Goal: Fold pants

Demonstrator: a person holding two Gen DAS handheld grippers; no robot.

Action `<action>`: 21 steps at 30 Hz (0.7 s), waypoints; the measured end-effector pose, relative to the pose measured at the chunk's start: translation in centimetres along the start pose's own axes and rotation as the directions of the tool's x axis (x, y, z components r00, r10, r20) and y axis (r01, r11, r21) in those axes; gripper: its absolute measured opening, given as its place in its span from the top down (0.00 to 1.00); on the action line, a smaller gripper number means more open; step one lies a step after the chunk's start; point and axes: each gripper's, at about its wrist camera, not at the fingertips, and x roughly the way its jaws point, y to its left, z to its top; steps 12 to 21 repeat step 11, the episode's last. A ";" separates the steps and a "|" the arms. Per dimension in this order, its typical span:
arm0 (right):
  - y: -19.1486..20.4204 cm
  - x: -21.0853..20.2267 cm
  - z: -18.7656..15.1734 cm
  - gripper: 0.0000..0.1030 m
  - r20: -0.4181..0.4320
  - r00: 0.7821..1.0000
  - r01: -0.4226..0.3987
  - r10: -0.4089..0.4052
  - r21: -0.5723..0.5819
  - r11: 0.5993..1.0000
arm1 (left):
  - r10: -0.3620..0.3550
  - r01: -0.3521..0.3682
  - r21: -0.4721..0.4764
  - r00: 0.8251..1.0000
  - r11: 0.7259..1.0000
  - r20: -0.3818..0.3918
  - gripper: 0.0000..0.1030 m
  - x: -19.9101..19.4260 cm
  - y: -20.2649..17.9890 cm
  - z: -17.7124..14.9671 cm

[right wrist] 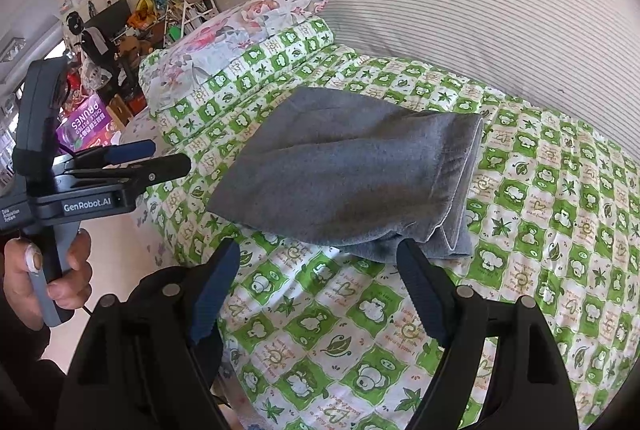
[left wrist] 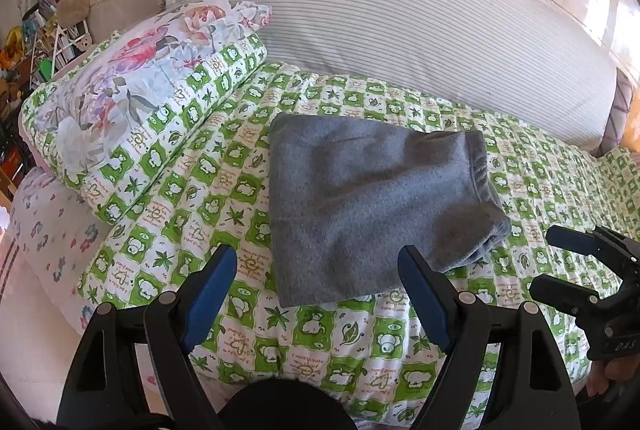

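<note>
Grey sweatpants [left wrist: 372,206] folded on the bed [left wrist: 360,342]; both tools released, left tool [left wrist: 318,290], right tool [right wrist: 320,282]. Just square the 5 o'clock corner.

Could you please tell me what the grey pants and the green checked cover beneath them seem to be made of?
Grey pants: likely fleece or brushed sweatshirt knit; matte, fuzzy, soft thick folds.
Green checked cover: probably printed cotton, quilted and padded; stitched lines and puffed squares show.

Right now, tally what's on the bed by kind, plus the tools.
Grey pants: 1
Pillows, floral on green-check: 2
Striped bolster: 1
Tools, left and right: 2
Total: 6
</note>
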 end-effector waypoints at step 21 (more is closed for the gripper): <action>-1.8 0.4 -0.2 0.21 -0.001 1.000 0.019 -0.019 0.072 0.997 | -0.035 0.035 -0.003 0.998 0.999 -0.051 0.19 1.5 -0.8 0.5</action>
